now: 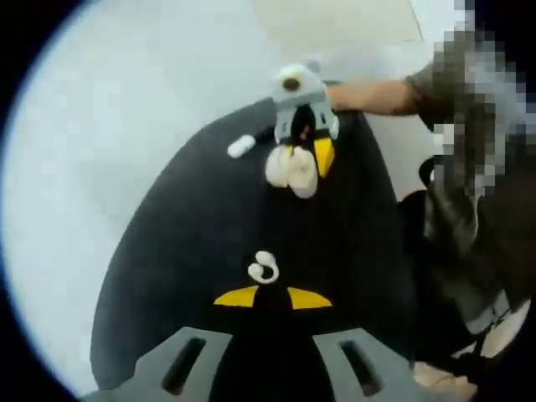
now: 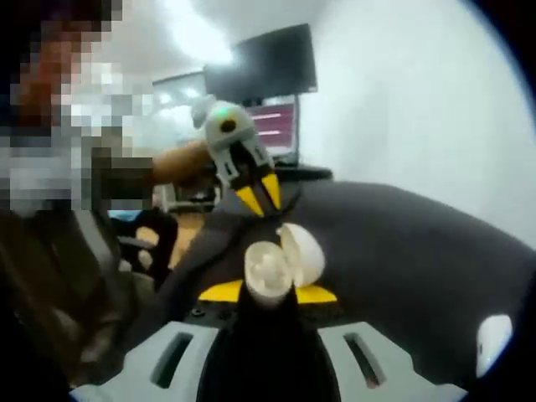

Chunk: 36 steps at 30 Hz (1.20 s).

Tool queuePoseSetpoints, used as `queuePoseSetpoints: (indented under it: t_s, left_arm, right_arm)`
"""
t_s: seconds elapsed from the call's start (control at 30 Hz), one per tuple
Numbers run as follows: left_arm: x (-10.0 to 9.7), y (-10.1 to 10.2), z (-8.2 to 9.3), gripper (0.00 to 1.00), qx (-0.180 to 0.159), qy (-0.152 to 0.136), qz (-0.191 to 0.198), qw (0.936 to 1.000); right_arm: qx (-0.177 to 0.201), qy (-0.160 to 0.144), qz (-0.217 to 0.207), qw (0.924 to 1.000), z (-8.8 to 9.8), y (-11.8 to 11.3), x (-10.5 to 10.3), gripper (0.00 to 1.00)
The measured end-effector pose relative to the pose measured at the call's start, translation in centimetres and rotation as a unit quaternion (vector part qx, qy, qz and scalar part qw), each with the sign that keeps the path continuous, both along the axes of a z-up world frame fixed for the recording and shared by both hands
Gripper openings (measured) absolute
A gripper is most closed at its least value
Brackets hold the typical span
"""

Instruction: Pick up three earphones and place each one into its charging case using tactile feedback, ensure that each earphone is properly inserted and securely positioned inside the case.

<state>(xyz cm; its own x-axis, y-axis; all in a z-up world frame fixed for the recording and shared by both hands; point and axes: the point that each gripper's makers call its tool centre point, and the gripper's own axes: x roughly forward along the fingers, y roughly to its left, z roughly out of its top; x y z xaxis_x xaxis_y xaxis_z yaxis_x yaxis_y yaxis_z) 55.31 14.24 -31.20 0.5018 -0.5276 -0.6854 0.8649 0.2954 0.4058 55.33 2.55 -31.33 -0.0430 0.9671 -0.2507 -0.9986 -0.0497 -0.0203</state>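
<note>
My left gripper has its yellow tips nearly together, shut on a small white earphone that sticks out just past them. Farther along the black table, my right gripper points back toward me, holding an open white charging case. In the right gripper view, my right gripper is shut on that open case, lid swung to the right. The left gripper hovers a little beyond the case, tips aimed down at it.
A small white piece lies on the table left of the right gripper. Another white rounded item rests on the black surface at lower right. A person sits alongside, and monitors stand behind the table.
</note>
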Motion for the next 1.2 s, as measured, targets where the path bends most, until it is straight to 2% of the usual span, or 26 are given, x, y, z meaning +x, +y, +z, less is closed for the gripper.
queuePoseSetpoints:
  t_s: [0.2,0.33,0.6,0.67,0.7,0.9,0.97,1.03,1.13,1.2]
  left_arm:
    - [1.1,-1.2,-1.0,0.07,0.007,-0.016,0.001,0.9998]
    - [1.6,-1.5,-0.9,0.06,0.001,-0.023,0.007,0.9997]
    - [2.1,-2.0,-1.1,0.02,0.010,-0.014,0.014,0.9998]
    - [1.9,-1.9,-0.9,0.02,0.019,0.002,0.010,0.9998]
    - [1.4,-2.0,-0.9,0.02,0.016,0.021,0.005,0.9996]
    - [0.0,-4.1,2.4,0.02,-0.064,0.077,-0.030,0.9945]
    - [-0.7,-5.2,3.8,0.02,-0.091,0.101,-0.053,0.9893]
    - [-1.9,-6.9,5.3,0.02,-0.122,0.136,-0.087,0.9793]
    - [-3.7,-9.0,6.6,0.02,-0.142,0.202,-0.133,0.9598]
    - [-4.7,-9.9,6.6,0.02,-0.141,0.244,-0.151,0.9477]
  right_arm:
    - [-0.001,-0.013,0.002,0.9999,-0.1,-0.1,0.0,0.22]
    - [0.000,-0.051,0.008,0.9987,-0.1,-0.2,-0.3,0.22]
    - [-0.001,-0.054,0.009,0.9985,-0.1,-0.2,-0.1,0.22]
    - [0.000,-0.055,0.009,0.9985,-0.1,-0.2,0.0,0.22]
    - [0.000,-0.054,0.009,0.9985,-0.1,-0.2,0.0,0.22]
    - [0.000,-0.054,0.010,0.9985,-0.1,-0.2,0.1,0.22]
    - [-0.001,-0.054,0.009,0.9985,-0.1,-0.2,0.1,0.22]
    - [-0.001,-0.056,0.010,0.9984,-0.1,-0.2,0.0,0.22]
    - [-0.001,-0.057,0.010,0.9983,-0.1,-0.2,0.0,0.22]
    - [-0.002,-0.057,0.009,0.9983,-0.2,-0.2,0.0,0.22]
